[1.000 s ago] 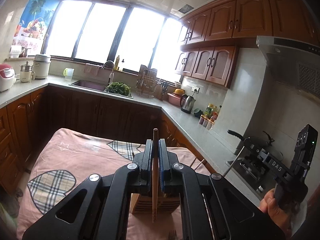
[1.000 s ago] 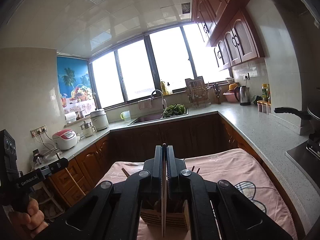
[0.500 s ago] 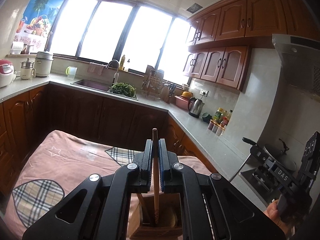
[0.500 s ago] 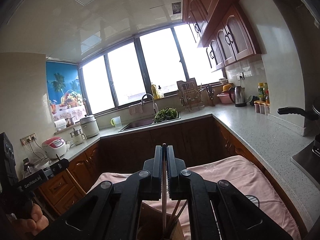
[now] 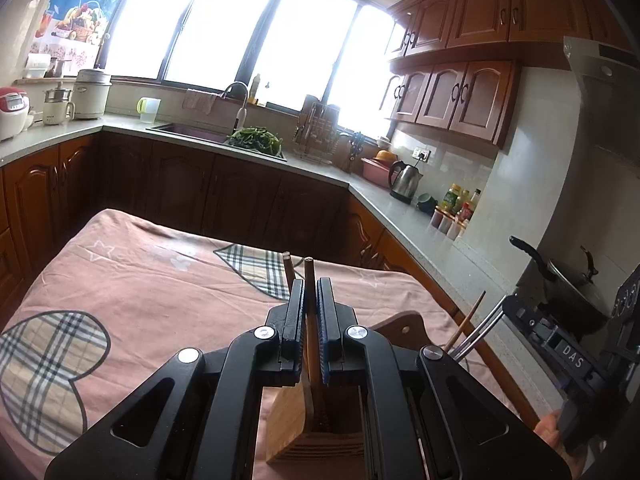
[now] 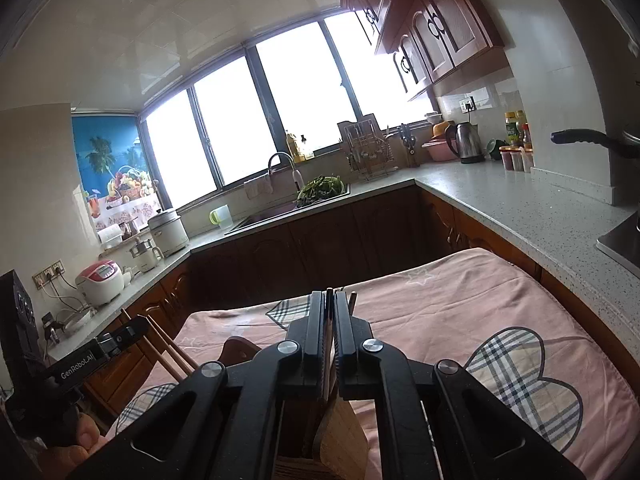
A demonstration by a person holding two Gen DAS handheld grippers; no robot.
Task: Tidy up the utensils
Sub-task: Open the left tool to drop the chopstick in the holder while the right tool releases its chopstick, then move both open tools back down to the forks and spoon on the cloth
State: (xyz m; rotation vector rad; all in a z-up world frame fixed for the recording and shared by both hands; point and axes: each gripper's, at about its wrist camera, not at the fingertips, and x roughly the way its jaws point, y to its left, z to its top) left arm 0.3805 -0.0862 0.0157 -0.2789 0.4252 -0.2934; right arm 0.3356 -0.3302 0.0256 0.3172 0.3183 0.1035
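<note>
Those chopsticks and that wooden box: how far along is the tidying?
One chopstick already stands in the wooden holder. In hand: the left tool has a brown chopstick lowered into it, and the right tool grips a thin utensil over it. Left: letting both go.

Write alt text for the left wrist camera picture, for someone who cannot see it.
A black hand-held gripper holds a wooden chopstick upright between its fingers, its lower end in a wooden utensil holder on a table with a pink cloth. Behind are wooden kitchen cabinets, a sink and bright windows.
</note>
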